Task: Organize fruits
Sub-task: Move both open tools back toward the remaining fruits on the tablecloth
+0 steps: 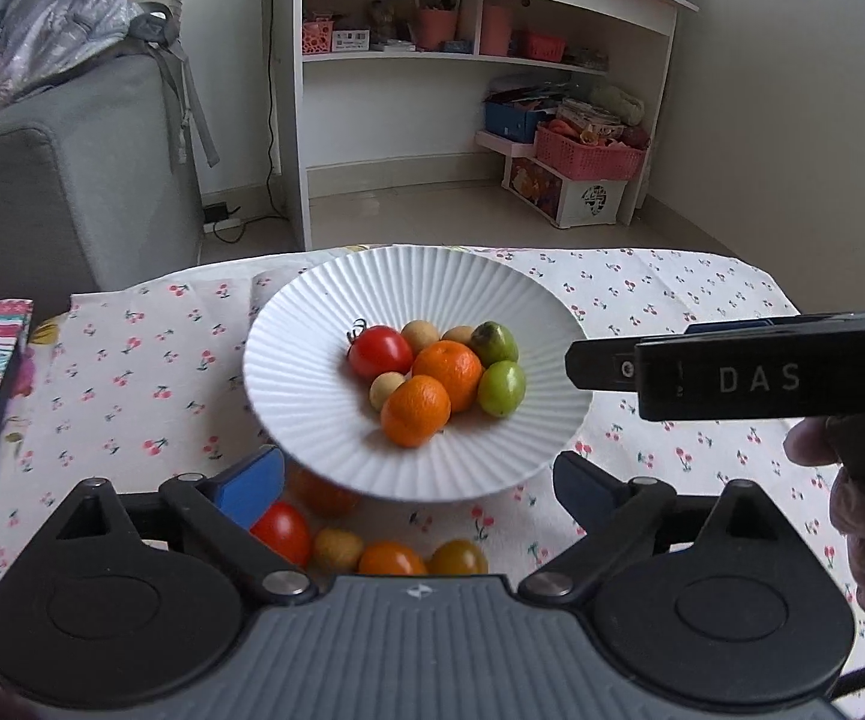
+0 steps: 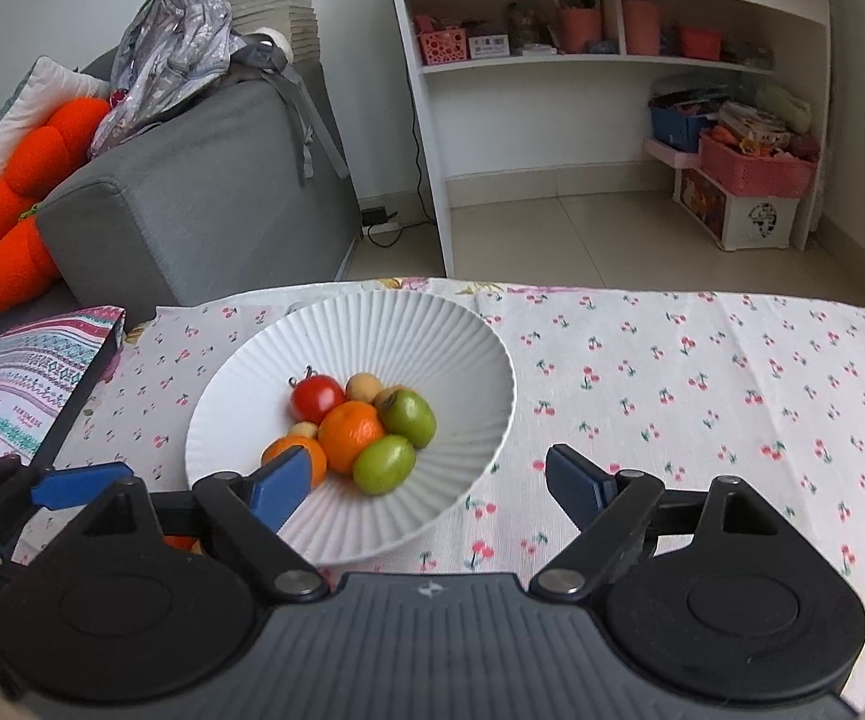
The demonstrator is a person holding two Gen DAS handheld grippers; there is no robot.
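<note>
Both hand-held grippers, left (image 1: 417, 483) and right (image 2: 426, 480), hang released before the plate (image 1: 312, 360); beside it, loose tomatoes (image 1: 281, 531) look soft: pinch gently across their middle.

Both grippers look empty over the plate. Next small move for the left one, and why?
Probably lower the open left gripper onto the red tomato lying on the cloth just below its left finger. Several fruits remain outside the white plate, and that one lies closest. The right gripper is open too, holding nothing.

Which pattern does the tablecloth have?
The tablecloth is white with small red cherries, clearest in the right wrist view.
</note>
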